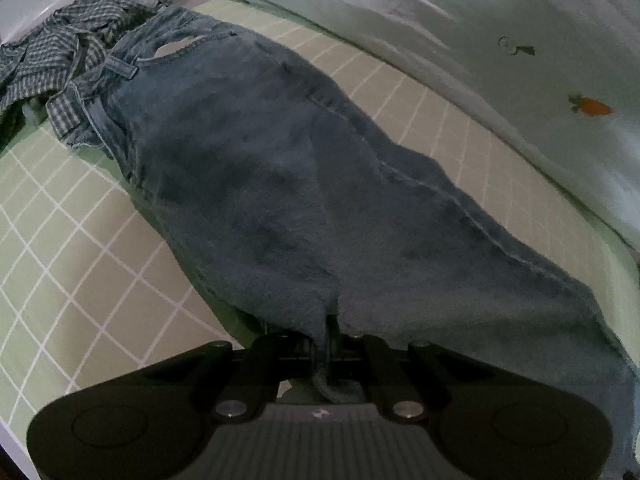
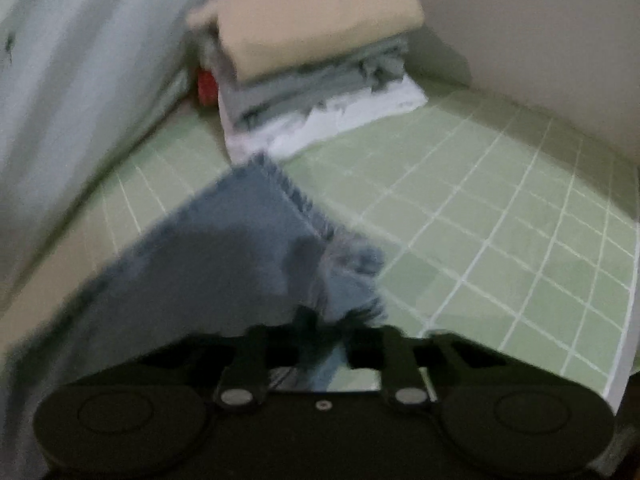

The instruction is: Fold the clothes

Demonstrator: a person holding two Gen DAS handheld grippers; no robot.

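Observation:
A pair of blue jeans [image 1: 256,184] lies stretched along the green checked sheet [image 1: 68,248], waistband at the far left. My left gripper [image 1: 330,340] is shut on the jeans' near hem, with denim bunched between the fingers. In the right wrist view the frayed leg end of the jeans [image 2: 240,248] lies in front of my right gripper [image 2: 324,328], whose fingers are closed on the cloth's fringe. That view is blurred.
A crumpled blue checked garment [image 1: 76,52] lies by the waistband. A pale quilt with a carrot print [image 1: 480,40] runs along the far side. A stack of folded clothes [image 2: 316,64], beige on top, sits at the bed's corner by the wall.

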